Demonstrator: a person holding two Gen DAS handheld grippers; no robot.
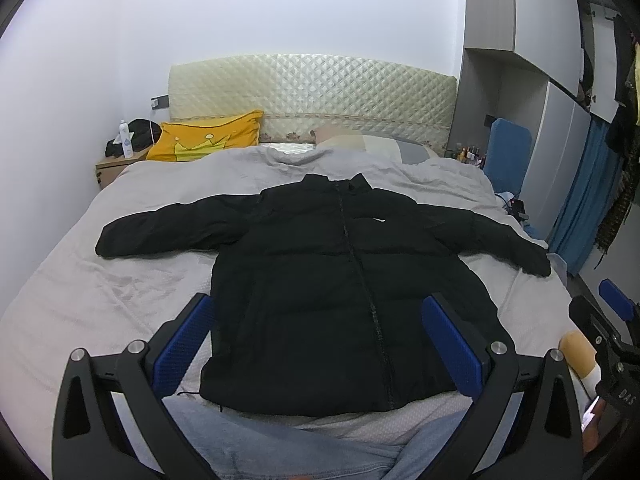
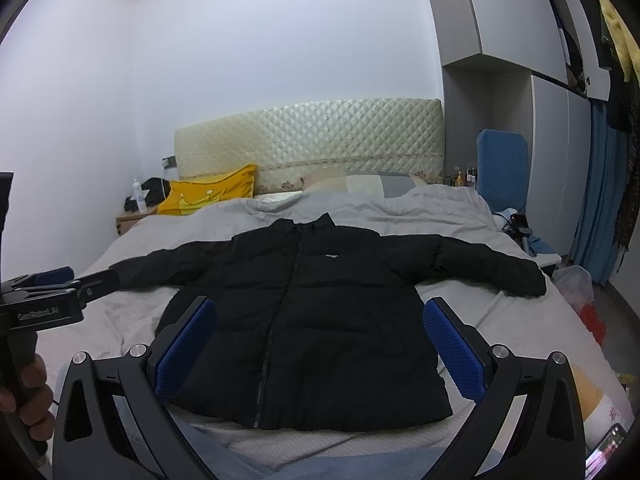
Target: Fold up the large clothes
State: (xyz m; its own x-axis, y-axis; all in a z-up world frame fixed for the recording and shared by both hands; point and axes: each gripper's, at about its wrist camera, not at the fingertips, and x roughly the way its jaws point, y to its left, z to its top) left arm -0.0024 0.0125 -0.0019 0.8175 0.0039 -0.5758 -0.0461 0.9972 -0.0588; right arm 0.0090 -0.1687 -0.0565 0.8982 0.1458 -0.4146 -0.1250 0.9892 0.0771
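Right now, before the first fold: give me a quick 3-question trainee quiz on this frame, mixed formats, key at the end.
1. True or false: the black jacket lies face up on the bed, zipped, with both sleeves spread out to the sides.
2. Multiple choice: what is the state of the left gripper and right gripper? A) both shut on the hem B) both open, holding nothing C) one shut on a sleeve
3. Fill in: the pillow left of the headboard, with a crown print, is ____ in colour.

Key: 1 true; 2 B; 3 yellow
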